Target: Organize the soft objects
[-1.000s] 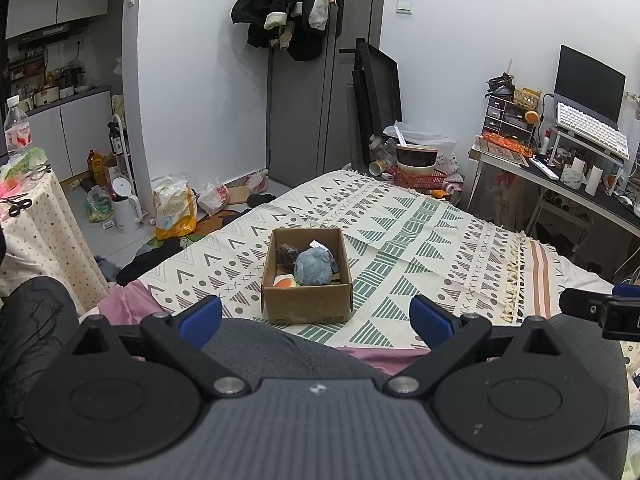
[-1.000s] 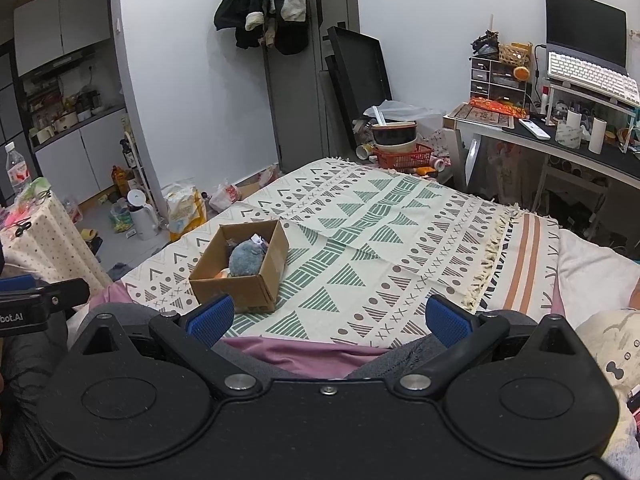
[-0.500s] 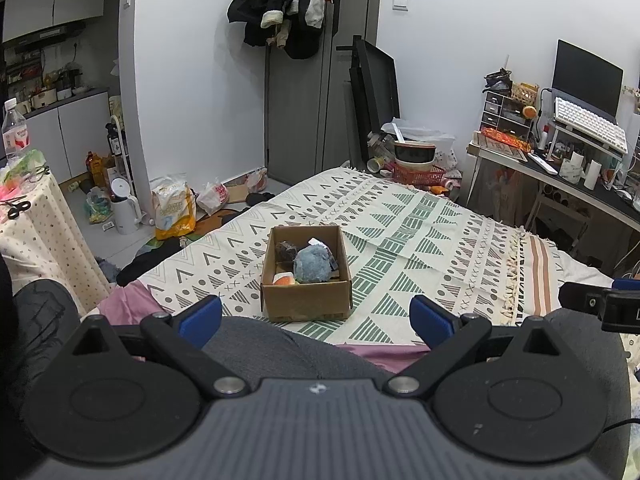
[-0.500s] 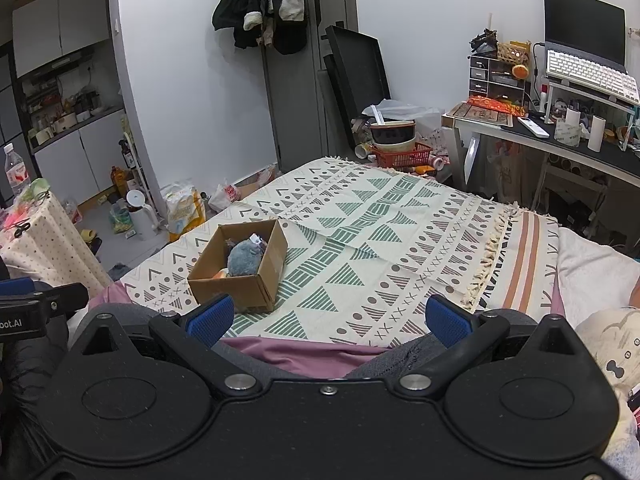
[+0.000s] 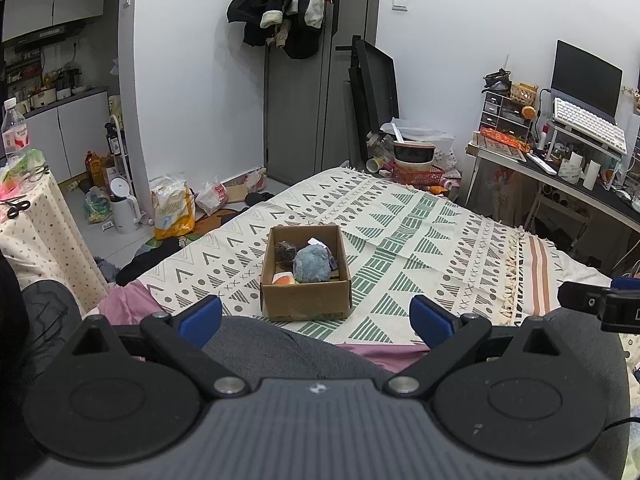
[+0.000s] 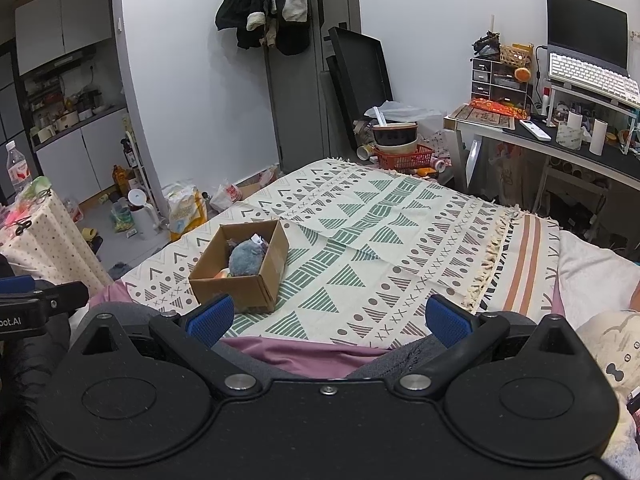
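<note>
A brown cardboard box sits on the patterned bedspread. Inside it lie a fluffy blue-grey soft toy, a dark soft item and an orange-and-white piece. My left gripper is open, held low over a grey-clad knee, just short of the box. My right gripper is open too, with the box ahead to its left. Neither holds anything.
A person's grey trouser legs lie under both grippers. A desk with laptop and clutter stands at the right. A dotted-cloth side table is at the left; bags and a kettle litter the floor. A cream pillow lies at the right.
Both views have shifted slightly, as if the grippers rose or tilted a little; the box and its contents have stayed put and both grippers remain open.
</note>
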`<state>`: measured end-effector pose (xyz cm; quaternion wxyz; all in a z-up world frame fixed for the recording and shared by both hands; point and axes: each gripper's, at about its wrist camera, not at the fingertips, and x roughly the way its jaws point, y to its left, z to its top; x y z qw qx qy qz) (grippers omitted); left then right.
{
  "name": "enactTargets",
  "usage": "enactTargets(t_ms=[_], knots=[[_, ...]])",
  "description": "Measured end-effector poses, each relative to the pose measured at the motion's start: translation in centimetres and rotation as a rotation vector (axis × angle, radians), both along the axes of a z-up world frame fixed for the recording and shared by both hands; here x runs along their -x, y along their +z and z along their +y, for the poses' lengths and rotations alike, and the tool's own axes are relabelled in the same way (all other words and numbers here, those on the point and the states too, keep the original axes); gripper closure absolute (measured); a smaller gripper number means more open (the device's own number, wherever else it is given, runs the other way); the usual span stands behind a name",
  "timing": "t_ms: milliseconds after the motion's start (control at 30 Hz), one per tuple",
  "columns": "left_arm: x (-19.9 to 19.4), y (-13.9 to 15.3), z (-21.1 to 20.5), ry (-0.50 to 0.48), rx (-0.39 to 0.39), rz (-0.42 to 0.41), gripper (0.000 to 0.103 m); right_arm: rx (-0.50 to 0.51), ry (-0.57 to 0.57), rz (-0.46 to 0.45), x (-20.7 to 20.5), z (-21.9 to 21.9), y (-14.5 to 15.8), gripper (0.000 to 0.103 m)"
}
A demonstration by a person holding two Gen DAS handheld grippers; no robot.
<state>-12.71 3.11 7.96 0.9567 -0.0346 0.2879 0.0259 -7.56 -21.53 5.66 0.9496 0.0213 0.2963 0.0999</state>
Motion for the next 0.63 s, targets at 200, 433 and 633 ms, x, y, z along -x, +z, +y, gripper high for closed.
enactTargets(t_ms=[200, 433, 633], knots=[[-0.06, 0.19, -0.26, -0.002, 0.001, 0.005, 0.004, -0.005, 0.005, 0.0, 0.02, 0.17, 0.05, 0.0], [-0.14, 0.39, -0.4, -0.007, -0.01, 0.006, 0.004, -0.006, 0.007, -0.001, 0.07, 0.16, 0.09, 0.0], [-0.36, 0.35, -0.76, -0.017, -0.019, 0.016, 0.004, -0.012, 0.002, 0.005, 0.14, 0.05, 0.06, 0.0]])
